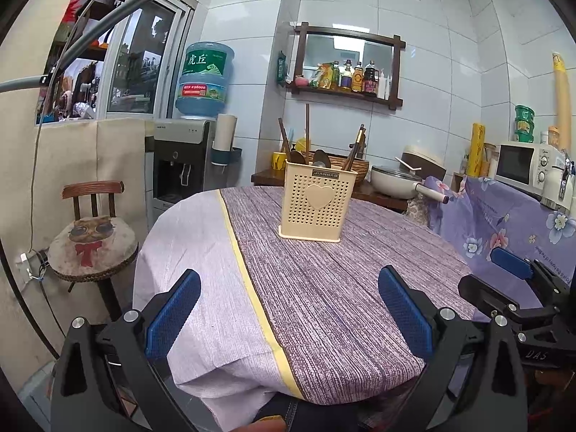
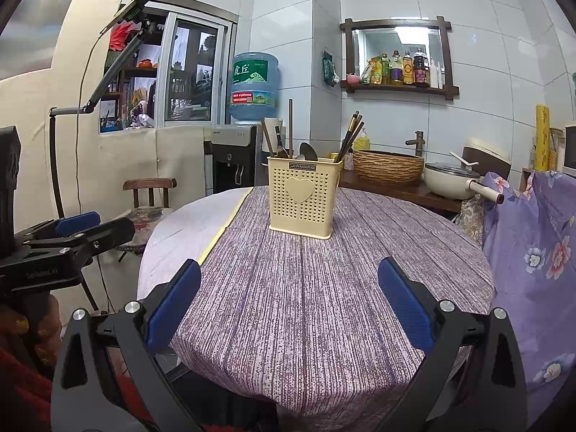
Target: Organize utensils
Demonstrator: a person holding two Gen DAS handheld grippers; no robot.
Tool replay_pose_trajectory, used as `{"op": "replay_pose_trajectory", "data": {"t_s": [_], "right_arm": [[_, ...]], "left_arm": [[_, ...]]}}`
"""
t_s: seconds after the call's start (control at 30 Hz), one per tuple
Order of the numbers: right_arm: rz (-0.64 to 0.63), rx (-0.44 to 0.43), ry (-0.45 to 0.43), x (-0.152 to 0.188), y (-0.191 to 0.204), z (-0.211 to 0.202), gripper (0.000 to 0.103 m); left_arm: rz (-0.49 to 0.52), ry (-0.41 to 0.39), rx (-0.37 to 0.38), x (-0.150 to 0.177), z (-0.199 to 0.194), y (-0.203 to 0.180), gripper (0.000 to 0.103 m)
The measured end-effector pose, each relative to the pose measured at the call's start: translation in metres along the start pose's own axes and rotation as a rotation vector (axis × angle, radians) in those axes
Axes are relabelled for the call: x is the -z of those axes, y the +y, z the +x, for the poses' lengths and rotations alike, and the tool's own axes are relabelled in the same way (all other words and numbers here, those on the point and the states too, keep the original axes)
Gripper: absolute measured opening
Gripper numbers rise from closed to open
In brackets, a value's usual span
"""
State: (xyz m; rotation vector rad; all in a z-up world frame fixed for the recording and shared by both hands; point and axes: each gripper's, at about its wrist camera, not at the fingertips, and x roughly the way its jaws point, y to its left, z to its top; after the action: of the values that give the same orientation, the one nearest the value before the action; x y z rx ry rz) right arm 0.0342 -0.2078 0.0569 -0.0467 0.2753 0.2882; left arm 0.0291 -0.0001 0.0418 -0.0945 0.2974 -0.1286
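A cream perforated utensil holder [image 1: 315, 203] with a heart on its front stands upright on the far half of a round table [image 1: 324, 288]; it also shows in the right wrist view [image 2: 302, 198]. Spoons [image 2: 307, 152] and dark chopsticks [image 2: 349, 136] stick up out of it. My left gripper [image 1: 289, 309] is open and empty, held low over the table's near edge. My right gripper [image 2: 289, 302] is open and empty too, beside the left one. Each gripper shows at the edge of the other's view: the right [image 1: 511, 262], the left [image 2: 77, 223].
A chair [image 1: 91, 234] with a cat cushion stands left of the table, a water dispenser [image 1: 180, 165] behind it. A counter at the back holds a woven basket [image 2: 388, 167] and a white pan [image 2: 453, 180]. A floral cloth [image 2: 532, 252] hangs at the right.
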Motion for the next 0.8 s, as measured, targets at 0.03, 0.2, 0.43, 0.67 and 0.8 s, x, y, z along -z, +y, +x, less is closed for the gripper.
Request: {"op": "replay_pose_trajectory", "data": {"t_s": [0.03,0.2,0.43,0.67,0.8], "right_arm": [[0.002,0.000,0.002,-0.0002,-0.0001,0.0006,0.097],[0.009,0.004,0.004,-0.0003,-0.0005,0.0005,0.097],[0.010,0.002,0.011,-0.0003,-0.0012,0.0024,0.097],[0.017,0.000,0.009,0.0001,-0.0019,0.0031,0.097],[0.025,-0.002,0.013,0.0015,-0.0027,0.0040,0.097]], "left_arm": [[0.001,0.000,0.000,0.0001,0.0001,-0.0003,0.098],[0.000,0.003,0.003,0.0000,-0.0001,-0.0015,0.098],[0.007,-0.005,-0.009,-0.0001,-0.0015,-0.0019,0.098],[0.014,-0.013,-0.023,0.0011,-0.0015,-0.0042,0.098],[0.024,-0.007,-0.031,0.0013,-0.0010,-0.0072,0.098]]}}
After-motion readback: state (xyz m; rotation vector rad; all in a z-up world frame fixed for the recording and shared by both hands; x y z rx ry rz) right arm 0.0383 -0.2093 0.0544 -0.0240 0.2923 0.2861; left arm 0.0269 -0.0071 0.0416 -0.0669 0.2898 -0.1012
